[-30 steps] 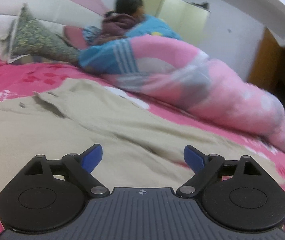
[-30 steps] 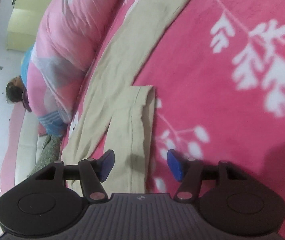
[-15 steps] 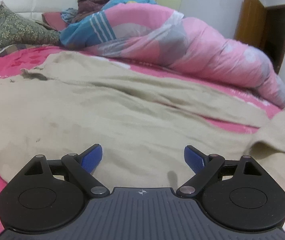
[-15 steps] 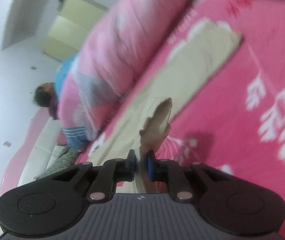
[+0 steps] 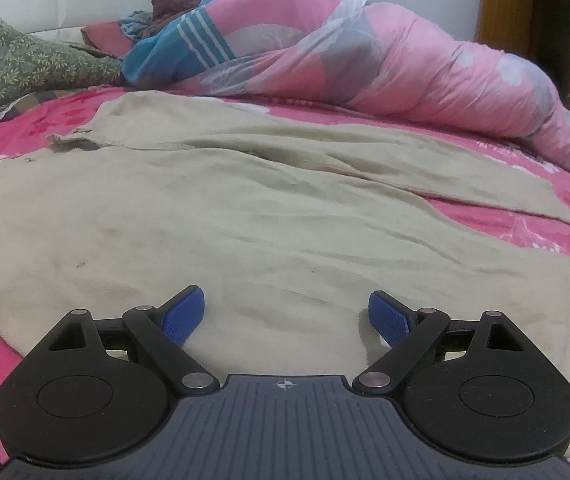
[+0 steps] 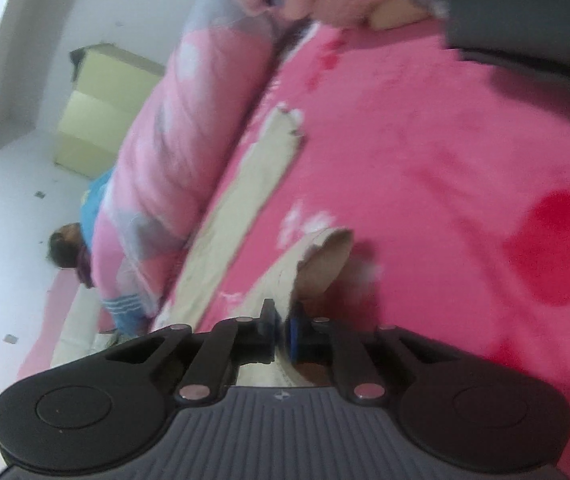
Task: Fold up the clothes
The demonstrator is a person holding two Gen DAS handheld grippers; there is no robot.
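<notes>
Two grippers in play: left gripper (image 5: 286, 312) has its jaws spread wide with nothing between them, hovering low over the beige trousers (image 5: 213, 216), which lie flat across the pink bedspread (image 5: 557, 236) right ahead of its blue pads (image 5: 183, 314). Right gripper (image 6: 281, 326) is clamped tight on one trouser leg hem (image 6: 321, 256), cloth pinched between its pads and lifted off the bed; the other leg (image 6: 245, 196) lies flat ahead-left of it, beside the pink quilt (image 6: 165, 152)
</notes>
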